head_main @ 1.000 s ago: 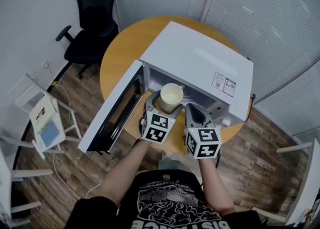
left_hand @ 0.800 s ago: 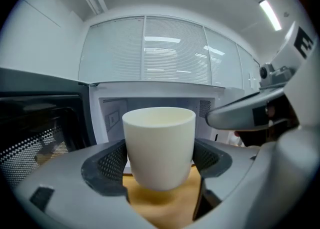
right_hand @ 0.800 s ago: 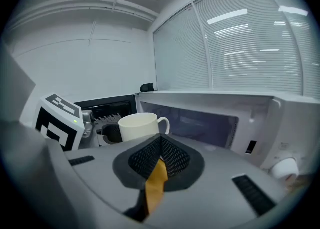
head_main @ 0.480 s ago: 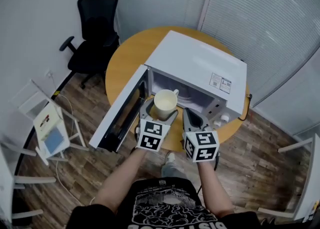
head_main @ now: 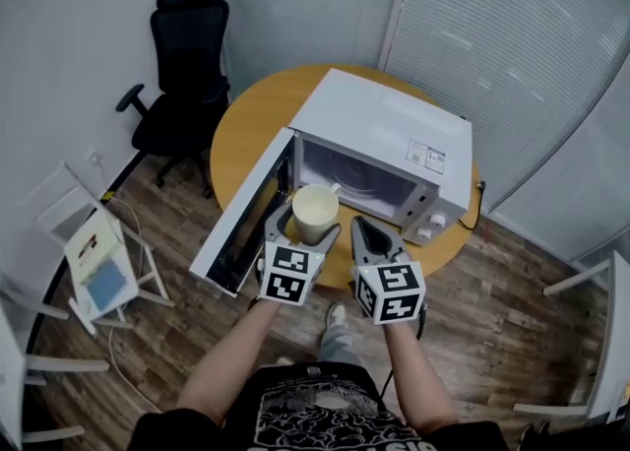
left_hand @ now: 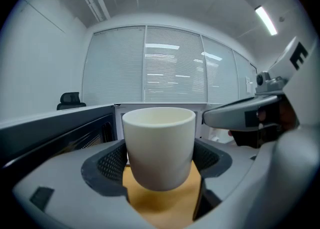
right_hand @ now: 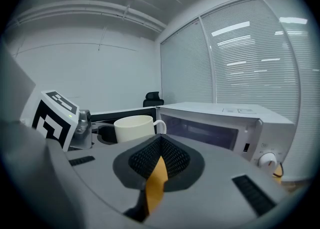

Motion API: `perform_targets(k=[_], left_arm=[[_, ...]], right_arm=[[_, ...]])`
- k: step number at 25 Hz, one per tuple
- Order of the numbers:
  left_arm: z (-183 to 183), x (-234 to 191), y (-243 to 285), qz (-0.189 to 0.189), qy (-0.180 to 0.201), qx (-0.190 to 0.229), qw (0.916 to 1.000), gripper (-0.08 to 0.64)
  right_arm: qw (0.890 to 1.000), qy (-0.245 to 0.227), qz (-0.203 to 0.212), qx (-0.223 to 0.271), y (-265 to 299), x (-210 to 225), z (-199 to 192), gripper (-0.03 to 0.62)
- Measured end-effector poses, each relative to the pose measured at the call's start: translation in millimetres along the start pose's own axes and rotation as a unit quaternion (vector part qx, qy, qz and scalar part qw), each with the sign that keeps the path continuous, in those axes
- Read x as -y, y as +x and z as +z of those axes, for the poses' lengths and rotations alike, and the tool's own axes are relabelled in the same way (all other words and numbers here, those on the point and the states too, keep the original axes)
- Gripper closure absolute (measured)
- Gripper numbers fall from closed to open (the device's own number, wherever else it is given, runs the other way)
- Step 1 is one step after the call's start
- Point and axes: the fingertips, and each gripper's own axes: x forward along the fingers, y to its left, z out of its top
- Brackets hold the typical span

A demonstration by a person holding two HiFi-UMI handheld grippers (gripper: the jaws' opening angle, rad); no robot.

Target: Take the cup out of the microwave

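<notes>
A cream cup with a handle hangs in front of the open white microwave, outside its cavity and over the table's near edge. My left gripper is shut on the cup, its dark pads pressing both sides of the cup. Just to the right, my right gripper is shut with nothing in it, level with the left one. In the right gripper view the cup shows to the left of the closed right gripper, its handle pointing at the microwave.
The microwave door swings open to the left, beside my left gripper. The round wooden table carries the microwave. A black office chair stands behind it, and white folding stands are on the floor at left.
Both grippers have drawn back from the microwave mouth toward the person, the left one carrying the cup with it. The cup now sits clear of the cavity.
</notes>
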Motion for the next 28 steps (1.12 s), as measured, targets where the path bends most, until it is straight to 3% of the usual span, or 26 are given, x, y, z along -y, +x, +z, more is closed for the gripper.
perform_targets(k=[28], left_arm=[[-13.9,17.1,-44.8,-0.024,-0.001,0.007,0.9997,0.149]], right_arm=[[1.0,-0.003,-0.019,-0.01,-39.2,-32.7,-18.2,0.577]])
